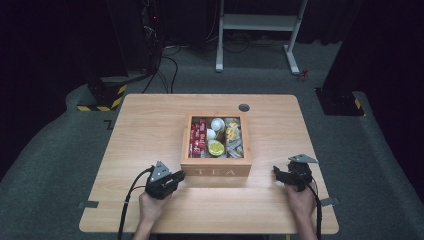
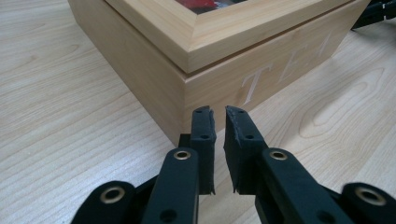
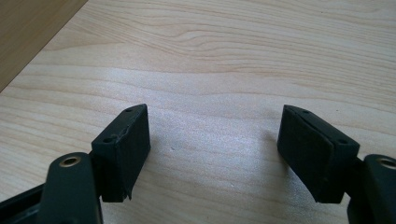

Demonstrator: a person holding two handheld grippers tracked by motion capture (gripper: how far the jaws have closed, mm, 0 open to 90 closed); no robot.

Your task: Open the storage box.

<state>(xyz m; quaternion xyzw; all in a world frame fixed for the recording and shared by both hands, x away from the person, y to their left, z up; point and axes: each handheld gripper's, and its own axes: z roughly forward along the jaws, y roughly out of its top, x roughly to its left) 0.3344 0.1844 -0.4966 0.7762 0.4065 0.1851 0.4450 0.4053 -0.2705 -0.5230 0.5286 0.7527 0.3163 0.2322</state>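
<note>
Pale wood tea box (image 1: 216, 171), square and lettered TEA, sits mid-frame on the grained table (image 1: 150, 125), packets showing through its lid. Left gripper (image 1: 178, 176) at lower left is nearer, jaws nearly pressed together, just off its front corner. Right gripper (image 1: 275, 172), lower right, jaws spread, holds nothing.

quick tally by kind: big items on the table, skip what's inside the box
Wooden tea box: 1
Handheld grippers: 2, the left gripper and the right gripper
Total: 3
The packets and pods inside the box are too small to count.
</note>
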